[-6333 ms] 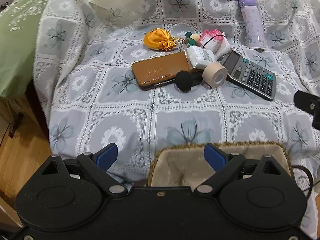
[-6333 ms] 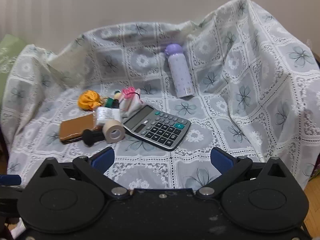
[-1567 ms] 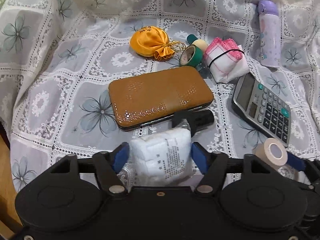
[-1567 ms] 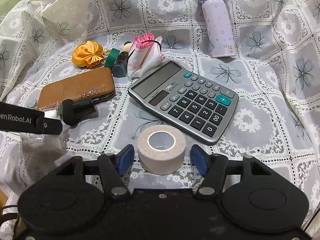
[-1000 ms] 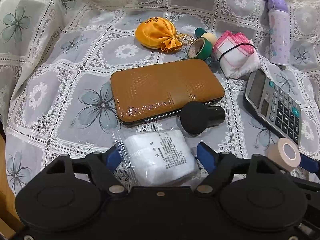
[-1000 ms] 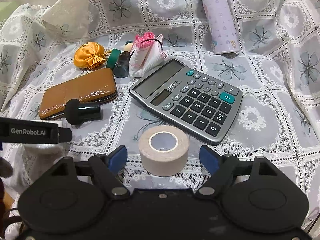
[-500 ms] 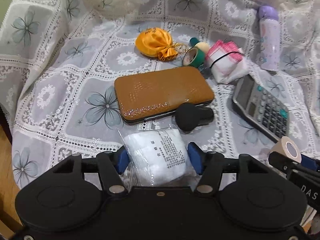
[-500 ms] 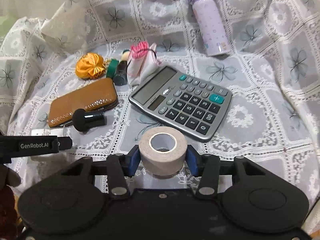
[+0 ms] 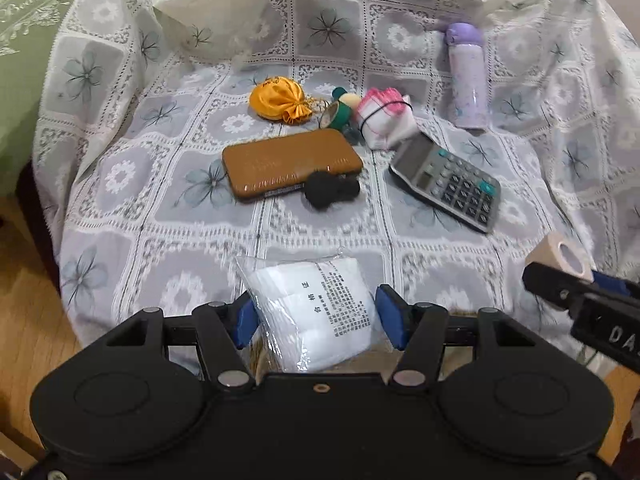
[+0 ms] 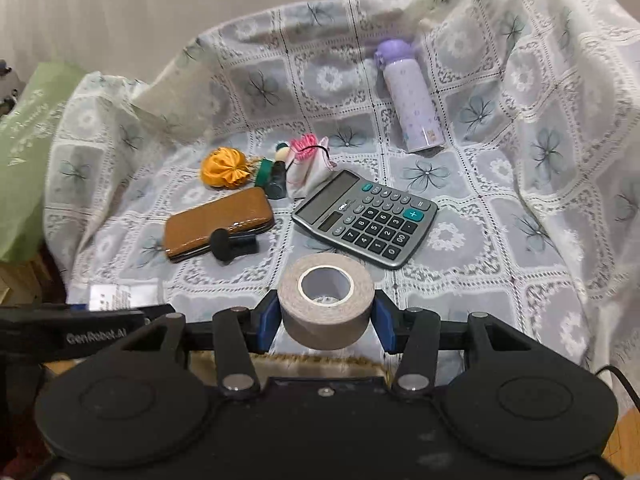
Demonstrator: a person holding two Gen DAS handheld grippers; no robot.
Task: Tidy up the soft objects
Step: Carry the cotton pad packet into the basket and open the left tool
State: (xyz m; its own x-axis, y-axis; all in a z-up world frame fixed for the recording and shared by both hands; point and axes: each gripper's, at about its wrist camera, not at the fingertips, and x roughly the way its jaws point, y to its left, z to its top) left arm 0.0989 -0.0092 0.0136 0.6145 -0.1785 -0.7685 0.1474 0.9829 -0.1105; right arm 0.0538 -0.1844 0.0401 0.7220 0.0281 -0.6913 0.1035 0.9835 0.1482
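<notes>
Lace cloth (image 9: 160,208) carries, well apart from both tools, a calculator (image 10: 366,218), a brown case (image 9: 290,162) and an orange pouch (image 9: 278,98). Left tongs (image 9: 316,316) grip a bagged white cotton pack (image 9: 316,312), lifted. Right tongs (image 10: 326,316) clamp a beige tape roll (image 10: 326,300) above a basket rim (image 10: 320,360).

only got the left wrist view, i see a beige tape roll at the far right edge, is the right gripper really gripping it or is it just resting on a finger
Observer: Gripping it. In the right wrist view the right gripper is shut on the beige tape roll, with a blue pad pressed on each curved side and the hollow core facing up.
Operator: ok and what's under the roll
Observer: The woven basket rim shows just below the roll in that view, at the near edge of the lace cloth.
</notes>
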